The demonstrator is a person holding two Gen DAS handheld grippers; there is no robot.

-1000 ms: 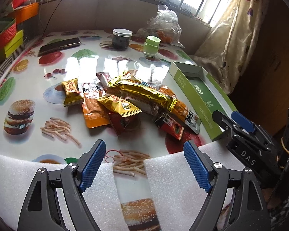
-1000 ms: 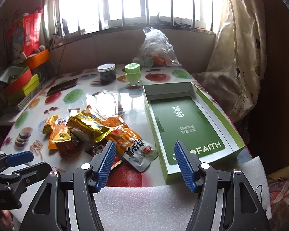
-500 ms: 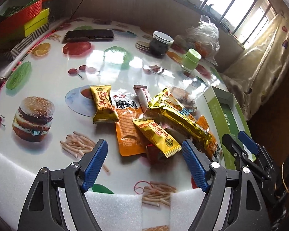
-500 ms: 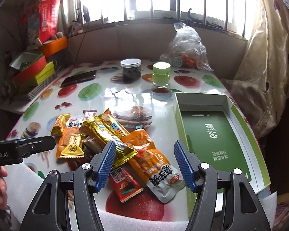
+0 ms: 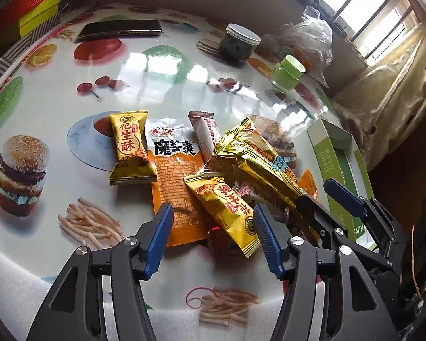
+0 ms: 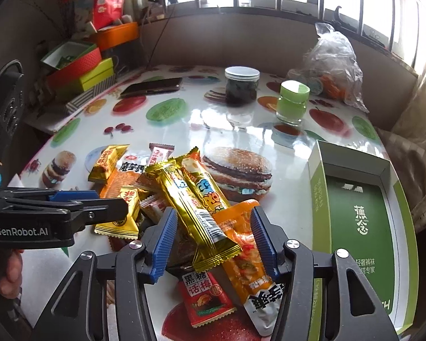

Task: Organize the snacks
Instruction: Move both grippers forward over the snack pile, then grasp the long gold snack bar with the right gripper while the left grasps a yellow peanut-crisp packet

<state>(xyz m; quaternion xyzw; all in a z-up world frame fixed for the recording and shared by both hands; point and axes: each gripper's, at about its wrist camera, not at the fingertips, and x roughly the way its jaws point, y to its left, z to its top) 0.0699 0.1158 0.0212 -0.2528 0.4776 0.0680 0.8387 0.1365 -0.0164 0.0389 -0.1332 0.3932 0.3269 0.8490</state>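
Left wrist view: your left claw (image 5: 213,231) hangs low over the near end of the snack pile (image 5: 213,170), jaws closing, with the yellow peanut-candy packet (image 5: 224,213) and the edge of the orange flat pouch (image 5: 176,196) between them; the pads do not yet press on either.

Right wrist view: your right claw (image 6: 211,236) is also closing, straddling the gold-foil bar (image 6: 193,210) and the orange pickle pouch (image 6: 241,244), neither gripped yet. The green box (image 6: 318,193) lies open just to the right, empty.

Handling advice:
- Settle on one packet per claw; two lie between each pair of jaws, and a double catch may drop.
- Pinch across a packet's narrow width, near a crimped end seam, where the film is stiffest.
- Keep the claws apart; they work close together.

Materials:
- Wrappers: slick foil and plastic film, pillow-shaped or long bars, serrated ends; likely to slide over one another.
- Counter (image 5: 56,255): glossy printed cover, reflective, low friction.
- Box: rigid card, shallow walls.
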